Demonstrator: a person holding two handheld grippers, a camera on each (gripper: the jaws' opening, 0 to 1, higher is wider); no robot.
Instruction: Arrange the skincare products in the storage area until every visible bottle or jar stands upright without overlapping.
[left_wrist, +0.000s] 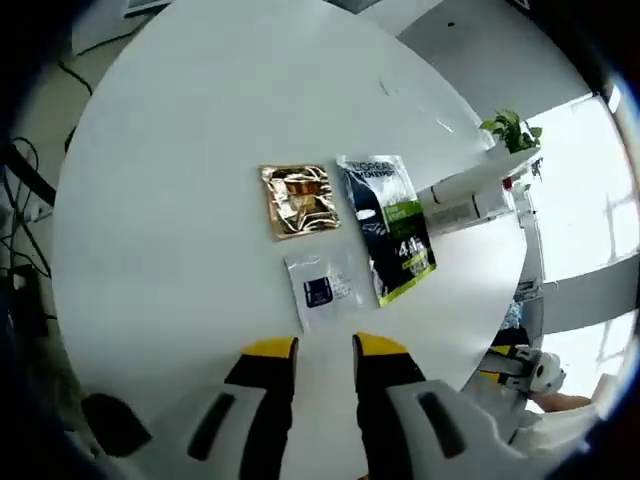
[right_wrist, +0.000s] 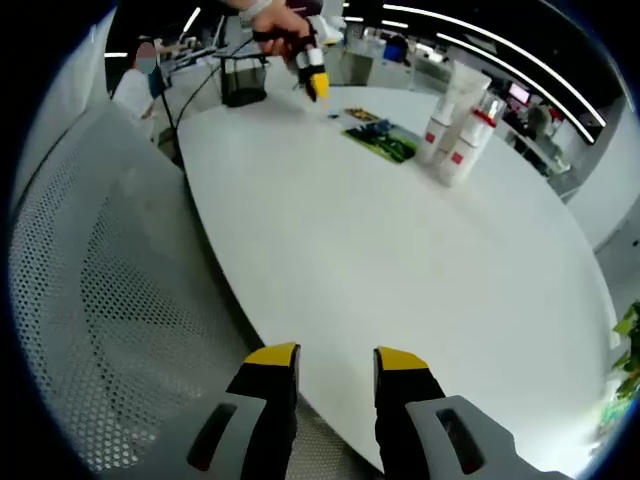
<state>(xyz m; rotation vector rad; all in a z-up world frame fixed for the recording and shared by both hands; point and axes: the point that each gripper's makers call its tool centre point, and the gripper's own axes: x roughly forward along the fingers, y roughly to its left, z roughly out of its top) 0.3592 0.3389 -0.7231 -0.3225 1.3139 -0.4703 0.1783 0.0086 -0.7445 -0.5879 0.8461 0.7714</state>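
Observation:
Three white bottles and tubes with red labels (right_wrist: 455, 125) stand upright in a tight group at the far right of the round white table (right_wrist: 400, 260); in the left gripper view they (left_wrist: 465, 205) sit at the table's right edge. My left gripper (left_wrist: 325, 348) is open and empty, just short of a small white sachet (left_wrist: 322, 288). Beyond it lie a gold sachet (left_wrist: 300, 200) and a blue-green sachet (left_wrist: 392, 228), all flat. My right gripper (right_wrist: 336, 358) is open and empty at the table's near edge. Across the table a hand holds the left gripper (right_wrist: 316, 85) over the sachets (right_wrist: 380, 135).
A white perforated chair back (right_wrist: 100, 300) stands left of my right gripper. A black wire basket (right_wrist: 243, 80) sits at the table's far end, with a person (right_wrist: 135, 85) behind it. A green plant (left_wrist: 512, 130) stands past the bottles.

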